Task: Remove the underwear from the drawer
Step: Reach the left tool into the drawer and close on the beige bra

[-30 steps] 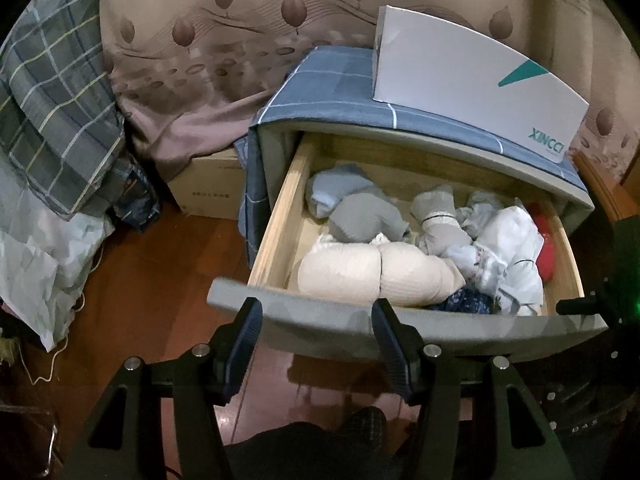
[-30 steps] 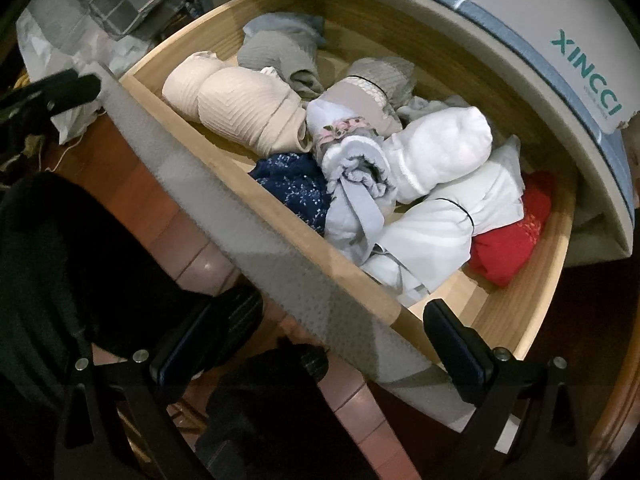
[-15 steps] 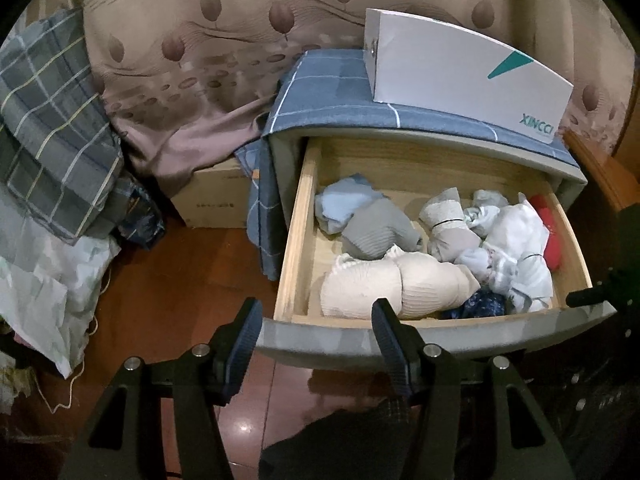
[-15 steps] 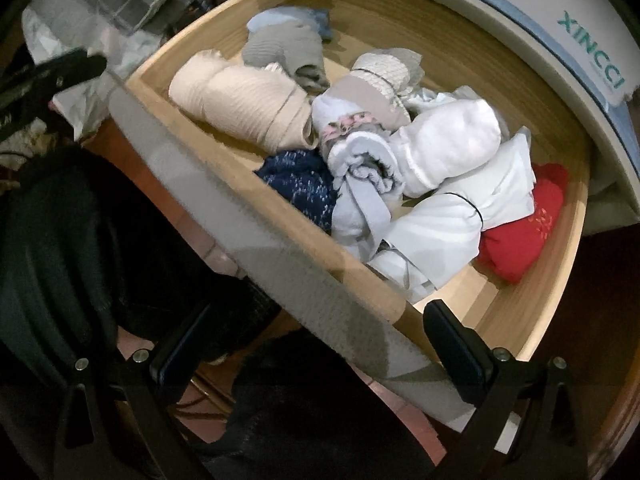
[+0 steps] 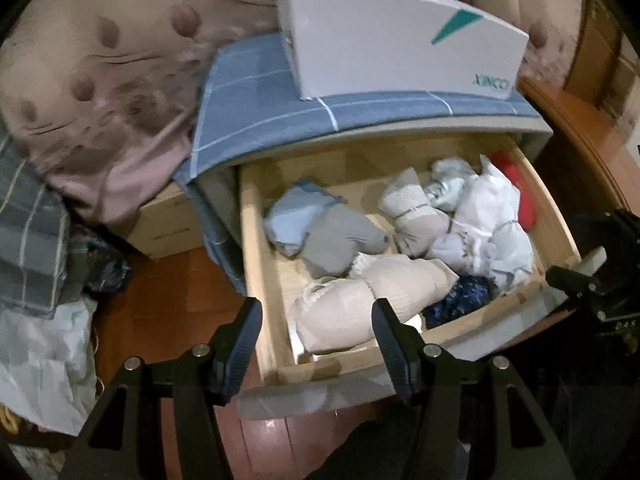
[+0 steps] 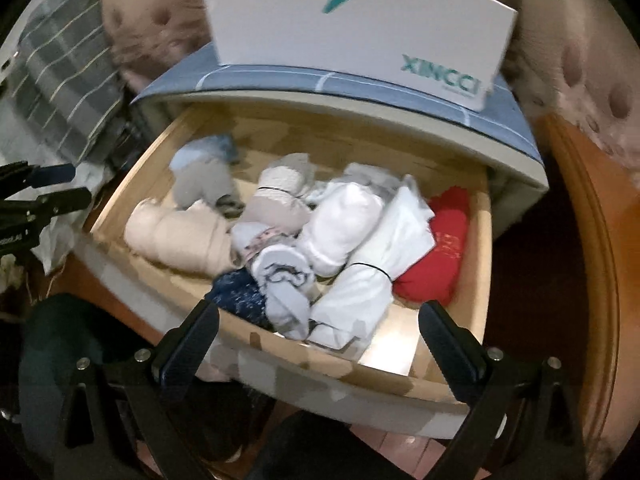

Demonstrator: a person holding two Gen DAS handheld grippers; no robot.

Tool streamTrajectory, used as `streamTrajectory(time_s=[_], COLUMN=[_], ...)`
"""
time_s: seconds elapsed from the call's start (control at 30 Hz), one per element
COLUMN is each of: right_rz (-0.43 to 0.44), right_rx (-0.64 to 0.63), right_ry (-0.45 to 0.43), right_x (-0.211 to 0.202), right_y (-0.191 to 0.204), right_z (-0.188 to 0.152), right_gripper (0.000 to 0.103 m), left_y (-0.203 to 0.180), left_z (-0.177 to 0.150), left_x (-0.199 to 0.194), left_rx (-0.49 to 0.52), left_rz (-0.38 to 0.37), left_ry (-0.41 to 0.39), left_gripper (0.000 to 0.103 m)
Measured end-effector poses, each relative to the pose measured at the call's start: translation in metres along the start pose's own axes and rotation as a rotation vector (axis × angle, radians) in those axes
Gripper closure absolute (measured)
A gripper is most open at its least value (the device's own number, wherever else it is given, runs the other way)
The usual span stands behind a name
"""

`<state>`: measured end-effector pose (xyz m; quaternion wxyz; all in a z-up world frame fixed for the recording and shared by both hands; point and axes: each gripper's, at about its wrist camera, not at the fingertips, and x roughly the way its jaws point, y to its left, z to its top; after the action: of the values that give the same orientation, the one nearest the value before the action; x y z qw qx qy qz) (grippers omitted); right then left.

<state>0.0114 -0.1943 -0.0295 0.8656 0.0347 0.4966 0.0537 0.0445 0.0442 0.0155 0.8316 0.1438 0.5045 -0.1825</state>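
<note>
The drawer [image 5: 256, 264] stands pulled well out of the nightstand, and the underwear lies inside it as a heap of rolled and bundled pieces. A pair of beige rolls [image 5: 360, 300] sits against the front wall toward the drawer's left corner. A grey piece [image 5: 340, 240] and a pale blue one [image 5: 288, 220] lie behind them, nearer the left wall. White bundles [image 6: 376, 240] fill the middle and right. A dark blue patterned piece [image 6: 240, 296] is pressed against the front wall, and a red piece [image 6: 444, 256] lies along the right wall.

The left tongs [image 5: 316, 344] hang spread wide and empty above the drawer's front left corner, with the beige rolls showing between their tips. The right tongs [image 6: 320, 336] are also spread wide and empty, over the front wall near the white and pale lilac bundles [image 6: 284, 280].

All of this looks light, soft and compressible. Nothing appears fragile or slippery, though loose folds could unroll or drag a neighbour along. A few bundles seem bound by a thin dark band [image 6: 372, 268], which should keep them together. The best hold is probably across the thick middle of one roll, pinching deep enough to catch several layers. The beige roll nearest the front left corner looks the most exposed. Lifting straight up should clear the front wall.
</note>
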Motion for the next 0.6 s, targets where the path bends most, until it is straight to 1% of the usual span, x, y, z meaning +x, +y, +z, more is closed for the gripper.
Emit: streamTrajectory(time_s=[0.07,0.17,0.23,0.3,0.47,0.53,0.6], right_rz=[0.007,0.038,0.043,0.026,-0.009,-0.004,0.018], right_rx=[0.047,0.105,0.138,0.174,0.216,0.23,0.264], right_ry=[0.014,0.022,0.05,0.085,0.143,0.148,0.162], right_x=[0.002,0.002,0.008,0.012,0.022,0.023,0.026], right_y=[-0.005,-0.011,-0.015,-0.018,-0.025,-0.029,-0.035], right_z=[-0.005,-0.008,-0.008,-0.008,-0.002,-0.001,-0.001], right_gripper=[0.004,0.004,0.004,0.004,0.004,0.004,0.004], left_y=[0.0,-0.003,-0.007,-0.012,-0.019,-0.024,-0.031], left_z=[0.007,0.014,0.017,0.019,0.021,0.021,0.02], left_x=[0.006,0.017,0.025,0.035,0.051,0.056,0.059], left_rx=[0.012,0.033,0.07,0.111,0.164,0.193,0.246], left_rz=[-0.042,-0.077,-0.078,-0.08,-0.101,-0.107,-0.105], left_ry=[0.029,0.069,0.099,0.13,0.184,0.201,0.214], left_gripper=[0.045,0.045,0.045,0.045,0.045,0.045,0.045])
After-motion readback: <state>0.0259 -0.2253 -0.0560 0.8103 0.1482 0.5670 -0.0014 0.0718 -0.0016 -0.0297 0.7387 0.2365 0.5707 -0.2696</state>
